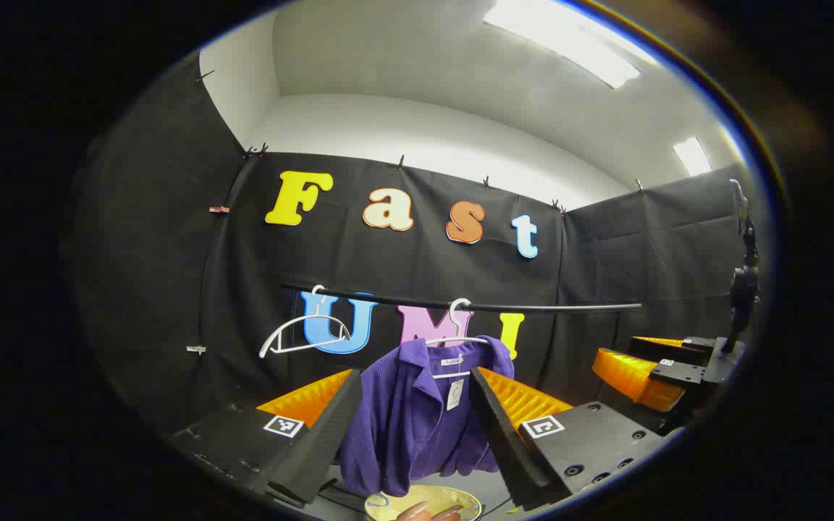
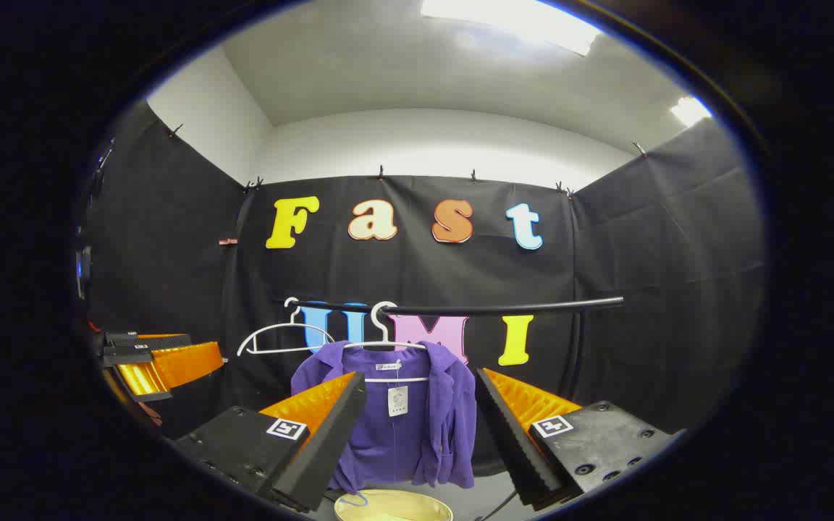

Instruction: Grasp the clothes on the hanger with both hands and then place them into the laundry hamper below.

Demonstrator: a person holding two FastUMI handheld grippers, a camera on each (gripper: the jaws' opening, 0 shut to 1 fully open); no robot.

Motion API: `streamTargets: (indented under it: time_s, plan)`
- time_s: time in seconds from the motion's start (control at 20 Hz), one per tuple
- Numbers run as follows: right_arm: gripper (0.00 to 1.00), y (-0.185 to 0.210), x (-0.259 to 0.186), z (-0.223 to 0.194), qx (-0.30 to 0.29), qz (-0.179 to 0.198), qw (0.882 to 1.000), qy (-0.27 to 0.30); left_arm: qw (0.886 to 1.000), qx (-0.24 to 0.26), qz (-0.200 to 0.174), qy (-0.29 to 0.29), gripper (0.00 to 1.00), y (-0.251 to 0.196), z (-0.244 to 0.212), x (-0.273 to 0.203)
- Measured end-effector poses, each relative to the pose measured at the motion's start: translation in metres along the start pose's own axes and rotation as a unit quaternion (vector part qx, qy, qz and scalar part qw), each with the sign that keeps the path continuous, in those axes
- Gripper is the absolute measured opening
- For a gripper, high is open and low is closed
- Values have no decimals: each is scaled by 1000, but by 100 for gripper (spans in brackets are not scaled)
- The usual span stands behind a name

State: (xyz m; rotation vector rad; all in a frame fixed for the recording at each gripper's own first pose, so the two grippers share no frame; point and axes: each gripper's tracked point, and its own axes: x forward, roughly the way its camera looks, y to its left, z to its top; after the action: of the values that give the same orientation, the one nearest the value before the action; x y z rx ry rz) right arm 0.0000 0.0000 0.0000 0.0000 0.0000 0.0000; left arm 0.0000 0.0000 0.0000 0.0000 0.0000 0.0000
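A purple shirt [image 1: 410, 427] hangs on a white hanger [image 1: 458, 329] from a black rail [image 1: 547, 307], a paper tag at its collar. My left gripper [image 1: 414, 376] is open, its fingers framing the shirt from a distance and touching nothing. Off to the right in the left gripper view is the right gripper [image 1: 649, 369]. In the right gripper view the same shirt [image 2: 402, 427] hangs on its hanger [image 2: 386, 340], and my right gripper [image 2: 419, 376] is open and short of it. The pale yellow hamper [image 1: 453, 496] [image 2: 392, 505] sits below the shirt.
An empty white hanger [image 1: 301, 336] [image 2: 279, 336] hangs on the rail [image 2: 504, 309] left of the shirt. The left gripper [image 2: 160, 365] appears at the left of the right gripper view. Fingertips of a hand [image 1: 431, 512] show over the hamper rim. Black cloth walls enclose the booth.
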Motion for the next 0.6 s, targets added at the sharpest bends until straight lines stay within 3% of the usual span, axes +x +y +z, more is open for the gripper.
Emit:
streamTargets:
  time_s: [0.6]
  plan:
    - [96,-6,8,-1,-1,-7,1000,-5,1000,-15,-8,7,93,-3,2,7]
